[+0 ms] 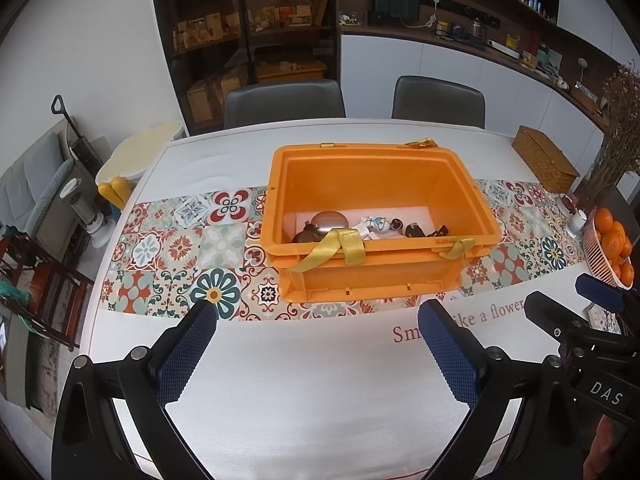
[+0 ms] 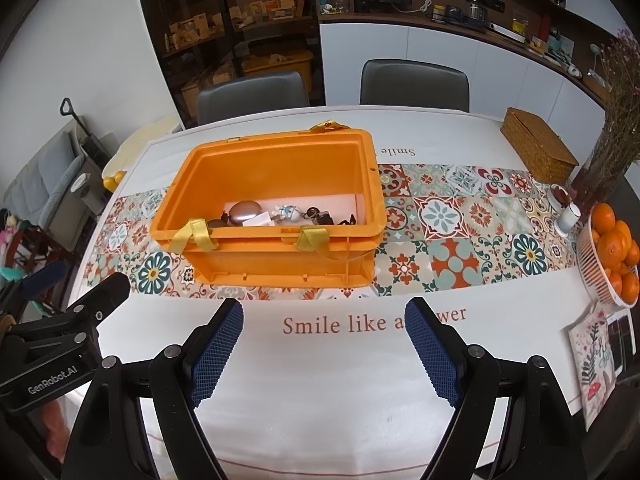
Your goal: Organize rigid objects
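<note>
An orange plastic crate point(image 1: 384, 276) point(image 2: 280, 268) stands on the patterned runner in the middle of the table. Inside lie several small items: a metallic oval object point(image 1: 330, 220) point(image 2: 244, 211), a small white and blue figure point(image 1: 376, 223) point(image 2: 287, 212) and dark pieces point(image 1: 416, 230) point(image 2: 320, 216). Yellow straps point(image 1: 340, 246) point(image 2: 196, 234) hang over its near rim. My left gripper point(image 1: 320, 320) hovers open over the white cloth in front of the crate, nothing between its blue pads. My right gripper point(image 2: 324, 316) is likewise open and empty, just right of the left one.
A woven basket point(image 1: 546, 158) point(image 2: 538, 146) sits at the back right. A bowl of oranges point(image 1: 610, 244) point(image 2: 612, 254), a white cup point(image 2: 568, 216) and dried flowers point(image 2: 616, 112) crowd the right edge. Two grey chairs point(image 1: 284, 102) point(image 2: 414, 82) stand behind the table. A printed coaster point(image 2: 592, 364) lies at right.
</note>
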A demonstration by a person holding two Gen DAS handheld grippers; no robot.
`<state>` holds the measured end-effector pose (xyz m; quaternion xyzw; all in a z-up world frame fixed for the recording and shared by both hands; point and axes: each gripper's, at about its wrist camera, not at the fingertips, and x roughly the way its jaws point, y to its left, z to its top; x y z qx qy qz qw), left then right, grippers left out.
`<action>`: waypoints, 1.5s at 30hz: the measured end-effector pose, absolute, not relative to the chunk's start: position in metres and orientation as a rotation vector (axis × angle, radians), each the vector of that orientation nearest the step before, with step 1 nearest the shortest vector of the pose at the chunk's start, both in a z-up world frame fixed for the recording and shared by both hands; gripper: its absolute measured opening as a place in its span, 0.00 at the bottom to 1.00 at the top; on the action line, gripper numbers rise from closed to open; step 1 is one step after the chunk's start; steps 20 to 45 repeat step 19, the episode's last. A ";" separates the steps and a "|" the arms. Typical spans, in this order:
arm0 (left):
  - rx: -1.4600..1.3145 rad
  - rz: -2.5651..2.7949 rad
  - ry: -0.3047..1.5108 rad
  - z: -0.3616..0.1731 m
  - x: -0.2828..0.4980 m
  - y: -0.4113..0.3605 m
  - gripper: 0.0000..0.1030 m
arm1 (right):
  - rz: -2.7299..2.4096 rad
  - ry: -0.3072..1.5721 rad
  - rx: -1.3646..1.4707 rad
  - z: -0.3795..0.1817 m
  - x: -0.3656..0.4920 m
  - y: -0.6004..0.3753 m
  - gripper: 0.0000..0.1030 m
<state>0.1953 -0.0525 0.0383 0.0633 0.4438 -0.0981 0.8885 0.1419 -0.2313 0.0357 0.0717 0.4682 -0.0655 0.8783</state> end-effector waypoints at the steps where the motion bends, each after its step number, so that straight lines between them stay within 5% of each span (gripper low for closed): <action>1: 0.132 -0.204 0.922 0.038 0.196 -0.053 1.00 | -0.138 0.977 0.149 0.036 0.142 -0.231 0.81; 45: 0.130 -0.205 0.929 0.034 0.197 -0.056 1.00 | -0.134 0.973 0.148 0.037 0.142 -0.233 0.81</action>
